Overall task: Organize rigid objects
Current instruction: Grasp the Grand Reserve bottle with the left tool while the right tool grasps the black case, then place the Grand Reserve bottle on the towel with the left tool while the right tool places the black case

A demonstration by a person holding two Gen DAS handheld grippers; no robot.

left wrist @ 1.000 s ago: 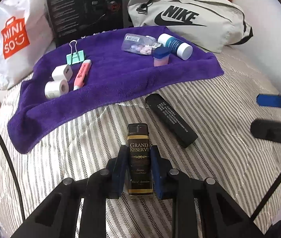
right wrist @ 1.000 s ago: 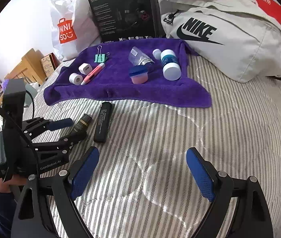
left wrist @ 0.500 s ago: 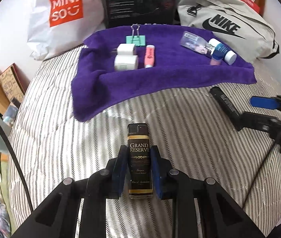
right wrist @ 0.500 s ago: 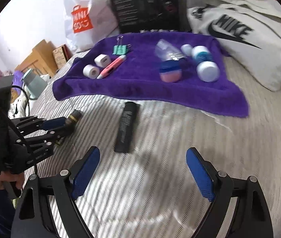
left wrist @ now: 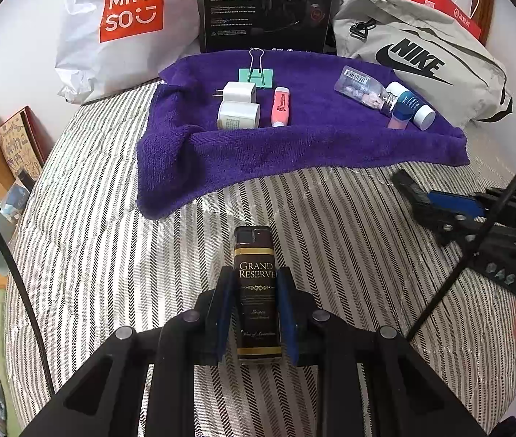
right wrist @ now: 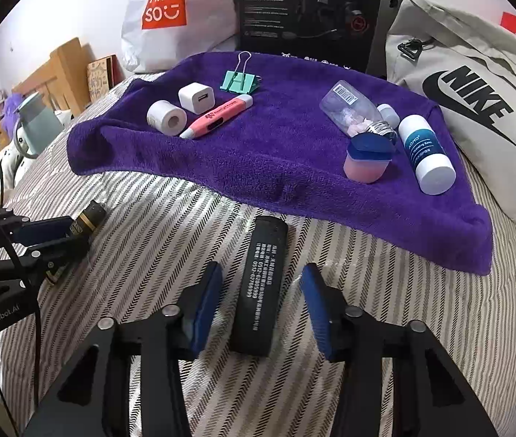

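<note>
My left gripper (left wrist: 256, 313) is shut on a dark "Grand Reserve" lighter (left wrist: 256, 291), held above the striped bed; it also shows in the right wrist view (right wrist: 85, 220). My right gripper (right wrist: 261, 302) is open, its blue pads on either side of a long black bar with white print (right wrist: 263, 284) that lies on the bed. The purple towel (right wrist: 287, 153) holds a white roll (right wrist: 166, 117), white charger (right wrist: 196, 97), pink pen (right wrist: 217, 116), green binder clip (right wrist: 239, 81), clear bottle (right wrist: 352, 109), pink jar with blue lid (right wrist: 369, 158) and white bottle (right wrist: 426, 153).
A Miniso bag (left wrist: 123, 25), a black headset box (left wrist: 267, 3) and a grey Nike bag (left wrist: 421, 58) stand behind the towel. Wooden items and a grey jug (right wrist: 34, 120) lie off the bed's left edge.
My right gripper has moved down and forward around the black bar, jaws narrower. My left gripper has swung left and back with the lighter still held.
</note>
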